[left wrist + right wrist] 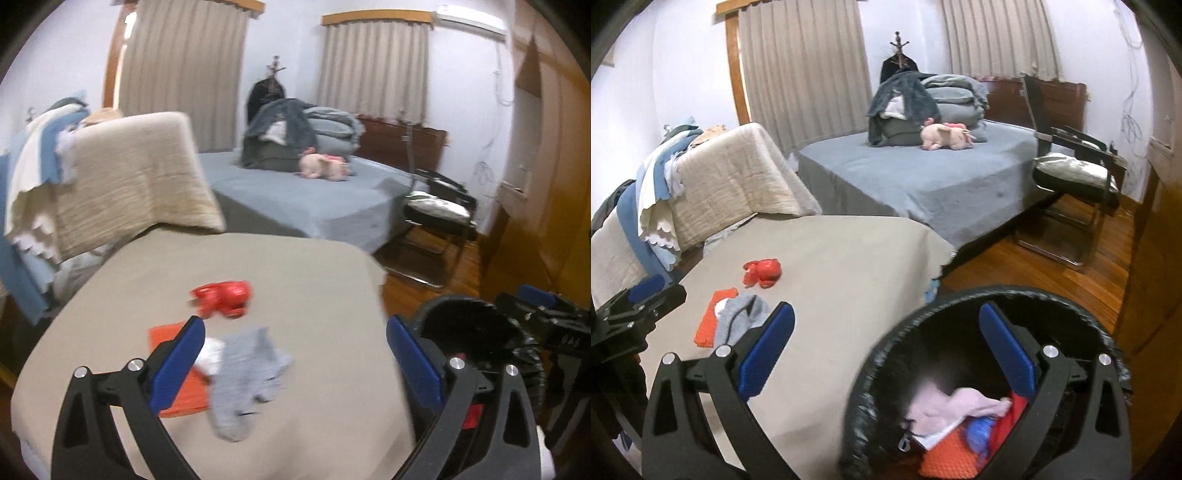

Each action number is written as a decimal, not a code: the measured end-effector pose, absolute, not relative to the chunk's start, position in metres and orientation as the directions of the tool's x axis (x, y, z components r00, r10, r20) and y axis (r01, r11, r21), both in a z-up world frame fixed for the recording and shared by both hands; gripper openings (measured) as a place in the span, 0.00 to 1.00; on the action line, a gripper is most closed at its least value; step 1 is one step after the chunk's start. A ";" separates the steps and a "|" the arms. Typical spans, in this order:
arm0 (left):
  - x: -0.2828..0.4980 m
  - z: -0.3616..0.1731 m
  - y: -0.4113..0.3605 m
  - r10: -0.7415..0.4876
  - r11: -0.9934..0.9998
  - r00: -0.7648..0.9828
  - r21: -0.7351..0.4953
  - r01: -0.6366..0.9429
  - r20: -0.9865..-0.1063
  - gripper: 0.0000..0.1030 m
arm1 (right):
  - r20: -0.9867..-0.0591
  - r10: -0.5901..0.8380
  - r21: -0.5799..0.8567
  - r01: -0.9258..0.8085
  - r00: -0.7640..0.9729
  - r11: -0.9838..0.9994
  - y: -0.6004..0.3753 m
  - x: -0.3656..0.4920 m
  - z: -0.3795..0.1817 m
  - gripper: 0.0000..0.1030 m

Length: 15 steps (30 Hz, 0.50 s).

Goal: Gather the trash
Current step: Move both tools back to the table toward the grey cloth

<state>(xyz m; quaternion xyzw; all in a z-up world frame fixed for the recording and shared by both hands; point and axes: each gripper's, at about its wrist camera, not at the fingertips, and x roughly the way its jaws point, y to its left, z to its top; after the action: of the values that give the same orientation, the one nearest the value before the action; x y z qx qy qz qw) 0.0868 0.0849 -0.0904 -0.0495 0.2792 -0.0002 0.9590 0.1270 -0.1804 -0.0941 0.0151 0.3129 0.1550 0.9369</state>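
Right wrist view: both grippers, left (295, 363) and right (886, 349), gape empty, right over bin (886, 332) off table (849, 258) corner.

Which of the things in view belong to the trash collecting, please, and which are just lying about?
Job: bin, red toy, grey sock, orange mat, both open grippers.
Lying about: bed, plush pig, chair, folded blankets.

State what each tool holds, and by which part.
Nothing is held: the left tool and the right tool both stand open, with nothing between their fingers.
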 end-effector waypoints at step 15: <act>0.076 -0.124 0.163 0.093 0.982 0.807 -0.081 -0.171 -0.583 0.93 | -0.602 0.362 0.131 -0.360 0.712 0.924 -0.091 0.151 -0.123 0.95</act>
<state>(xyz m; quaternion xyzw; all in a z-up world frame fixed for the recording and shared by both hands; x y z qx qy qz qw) 0.0761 0.1629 -0.1243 -0.0651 0.3027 0.0696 0.9483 0.1512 -0.0914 -0.1226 0.0021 0.3258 0.1951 0.9251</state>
